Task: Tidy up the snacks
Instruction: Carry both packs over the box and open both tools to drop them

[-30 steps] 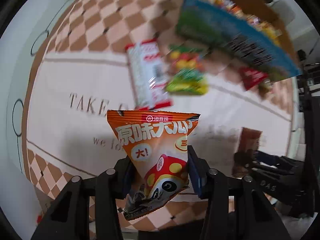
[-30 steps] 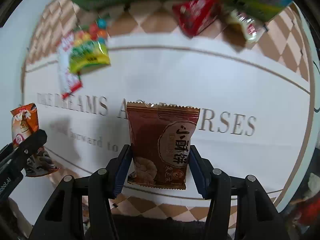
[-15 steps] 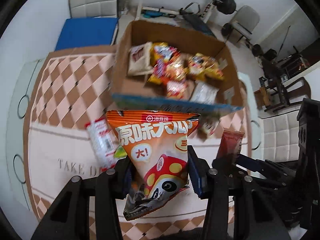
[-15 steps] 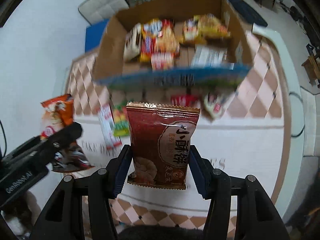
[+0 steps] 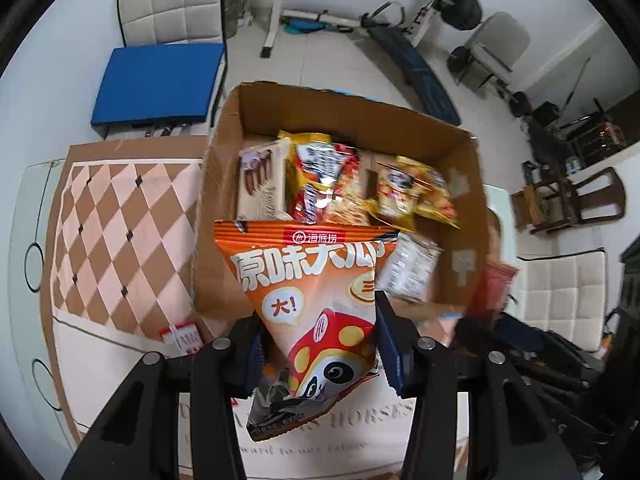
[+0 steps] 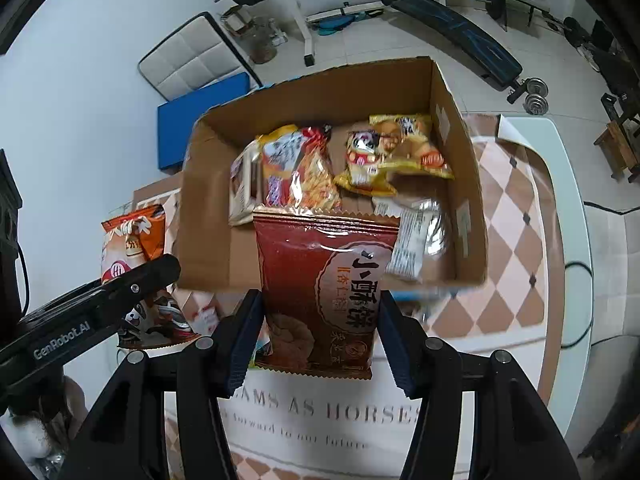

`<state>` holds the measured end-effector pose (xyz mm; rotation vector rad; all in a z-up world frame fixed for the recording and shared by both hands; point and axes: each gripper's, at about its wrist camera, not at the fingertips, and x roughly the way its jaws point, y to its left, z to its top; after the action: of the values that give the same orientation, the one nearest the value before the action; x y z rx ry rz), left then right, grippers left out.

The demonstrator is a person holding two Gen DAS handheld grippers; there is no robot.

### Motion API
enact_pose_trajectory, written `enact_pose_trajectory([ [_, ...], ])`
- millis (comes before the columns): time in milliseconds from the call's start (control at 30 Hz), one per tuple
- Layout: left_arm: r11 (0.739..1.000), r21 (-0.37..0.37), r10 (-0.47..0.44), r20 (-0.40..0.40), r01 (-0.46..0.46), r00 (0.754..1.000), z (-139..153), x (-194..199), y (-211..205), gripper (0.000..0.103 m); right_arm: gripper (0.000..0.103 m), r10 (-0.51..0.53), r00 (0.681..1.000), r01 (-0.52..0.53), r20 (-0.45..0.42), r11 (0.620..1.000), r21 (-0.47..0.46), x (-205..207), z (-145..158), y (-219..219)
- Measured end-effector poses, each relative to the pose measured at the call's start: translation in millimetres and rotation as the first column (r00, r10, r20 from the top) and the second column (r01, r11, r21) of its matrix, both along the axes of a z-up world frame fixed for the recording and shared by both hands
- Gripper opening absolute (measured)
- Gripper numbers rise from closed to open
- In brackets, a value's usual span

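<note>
Left gripper point(image 5: 320, 354): jaws closed on an orange bag point(image 5: 312, 304), a triangular-looking pouch with white Chinese lettering, a red mushroom-capped cartoon face and a dark lower seam. The jaws pinch it at its narrow lower half, one pad on each side edge; the wide crimped top stands up and away from the jaws, long axis running along the fingers, slightly tilted.

Right gripper point(image 6: 320, 330): jaws closed on a brown packet point(image 6: 324, 292), a flat rectangle with zigzag top and bottom seams, a round label with Chinese characters and a pictured pastry. The jaws clamp both long edges at its lower half; its long axis points straight ahead, top seam farthest out.

Beyond both: an open cardboard box point(image 6: 464, 184) on the counter point(image 6: 516, 264), holding several yellow, red and silver snack packs. Each held item hangs in front of the box's near wall. A red-and-white packet point(image 5: 182, 336) lies on the counter by the box.
</note>
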<state>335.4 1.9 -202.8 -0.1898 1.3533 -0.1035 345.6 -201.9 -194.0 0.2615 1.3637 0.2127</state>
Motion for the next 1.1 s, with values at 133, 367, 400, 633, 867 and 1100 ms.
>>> enact_pose_trajectory([
  [133,1.000,0.023,0.006,-0.049,-0.005,0.999,-23,24,4,0.045,0.060,-0.014,1.000,0.013,-0.020,0.999,-0.030,31,-20,5],
  [367,0.998,0.058,0.008,-0.163,0.002,0.987,-71,58,9,0.045,0.060,-0.041,0.994,0.034,-0.106,0.998,-0.061,74,-72,12],
  [400,0.998,0.056,0.009,-0.183,0.001,0.983,-80,61,10,0.045,0.060,-0.043,0.992,0.036,-0.116,0.997,-0.068,77,-79,13],
  [633,0.999,0.041,0.005,-0.307,0.007,0.952,-127,72,12,0.046,0.060,-0.041,0.981,0.025,-0.188,0.996,-0.086,89,-118,24],
  [867,0.999,0.028,0.024,-0.372,-0.015,0.928,-146,72,17,0.060,0.077,-0.004,0.952,-0.013,-0.306,0.998,-0.054,93,-149,33],
  [1100,0.999,0.030,0.024,-0.347,-0.014,0.938,-141,71,21,0.075,0.087,0.007,0.962,-0.042,-0.271,0.991,-0.124,93,-141,27],
])
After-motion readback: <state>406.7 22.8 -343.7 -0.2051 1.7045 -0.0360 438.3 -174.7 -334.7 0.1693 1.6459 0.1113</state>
